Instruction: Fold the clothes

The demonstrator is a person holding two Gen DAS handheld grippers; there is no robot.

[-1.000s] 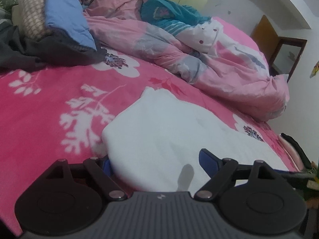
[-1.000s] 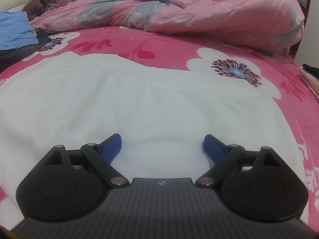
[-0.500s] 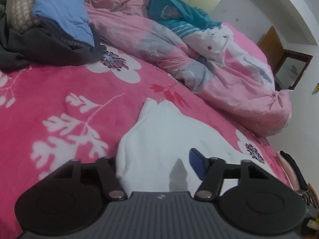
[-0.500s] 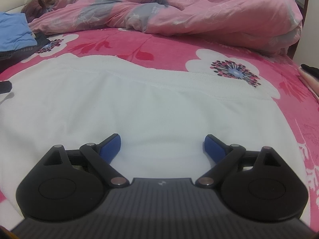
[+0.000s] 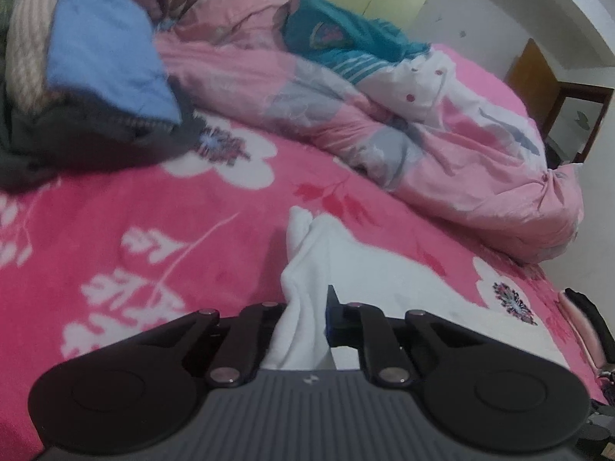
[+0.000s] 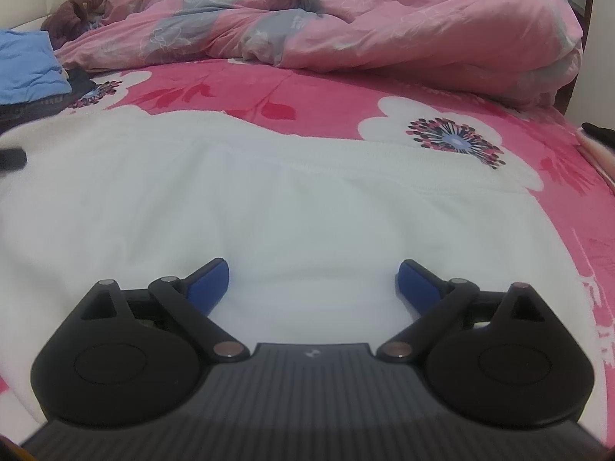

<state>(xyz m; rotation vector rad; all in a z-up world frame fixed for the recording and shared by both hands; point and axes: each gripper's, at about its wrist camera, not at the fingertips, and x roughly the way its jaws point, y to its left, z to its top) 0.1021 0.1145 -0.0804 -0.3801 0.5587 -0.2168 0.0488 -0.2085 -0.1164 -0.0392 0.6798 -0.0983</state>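
A white garment (image 6: 292, 207) lies spread flat on the pink flowered bedspread (image 6: 323, 103). In the left wrist view my left gripper (image 5: 305, 319) is shut on the left edge of the white garment (image 5: 369, 272), and the pinched cloth rises in a bunched ridge between the fingers. My right gripper (image 6: 313, 282) hovers low over the near part of the garment, open, with nothing between its blue pads (image 6: 209, 282). A black tip of the left gripper (image 6: 11, 158) shows at the far left of the right wrist view.
A crumpled pink quilt (image 5: 403, 123) with a teal garment (image 5: 338, 42) on it lies across the back of the bed. A pile of clothes with a blue piece (image 5: 100, 53) and a dark one (image 5: 69, 138) sits at the left. A wooden frame (image 5: 576, 115) stands by the right wall.
My left gripper has closed from open onto the garment's left edge and gathered the cloth into a ridge. The right gripper has stayed open over the garment.
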